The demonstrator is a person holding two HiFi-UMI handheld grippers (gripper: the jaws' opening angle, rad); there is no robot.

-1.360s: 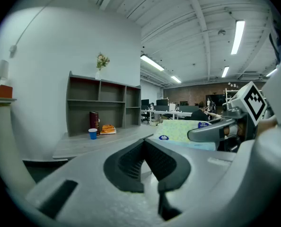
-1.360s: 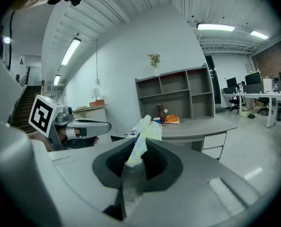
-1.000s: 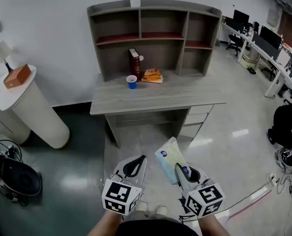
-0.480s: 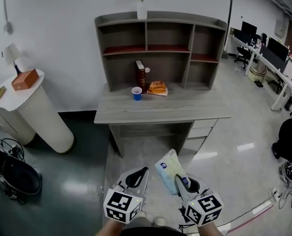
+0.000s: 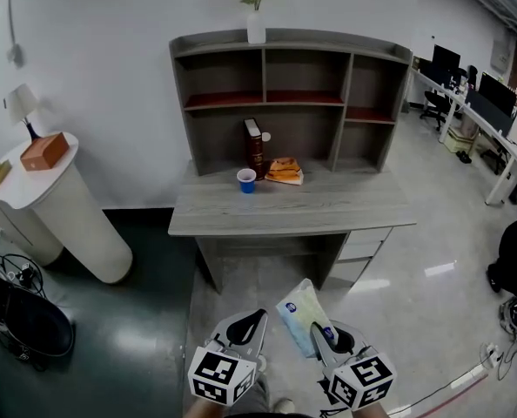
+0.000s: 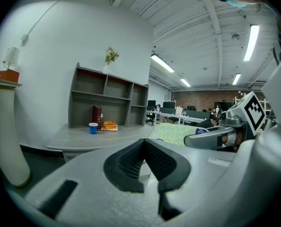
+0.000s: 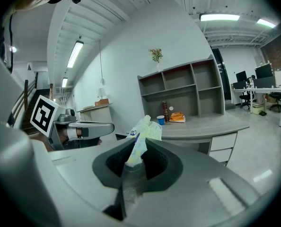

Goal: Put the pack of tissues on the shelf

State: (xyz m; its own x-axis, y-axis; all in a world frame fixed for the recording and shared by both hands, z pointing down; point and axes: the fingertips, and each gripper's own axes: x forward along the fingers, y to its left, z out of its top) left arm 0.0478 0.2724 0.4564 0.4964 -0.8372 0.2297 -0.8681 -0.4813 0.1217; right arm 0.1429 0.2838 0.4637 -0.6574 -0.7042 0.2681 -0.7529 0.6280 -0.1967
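The pack of tissues [image 5: 298, 312] is pinched at its near end between the jaws of the right gripper [image 5: 322, 336] and projects forward beyond them. The left gripper [image 5: 245, 325] jaws appear pressed together, empty. The shelf [image 5: 280, 103] stands well apart, ahead.

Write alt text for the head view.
Seen from above, the right hand-held gripper grips a pack of tissues while the left hand-held gripper beside it is empty. Ahead stands a grey desk topped by a shelf unit, with a blue cup and a book on it.
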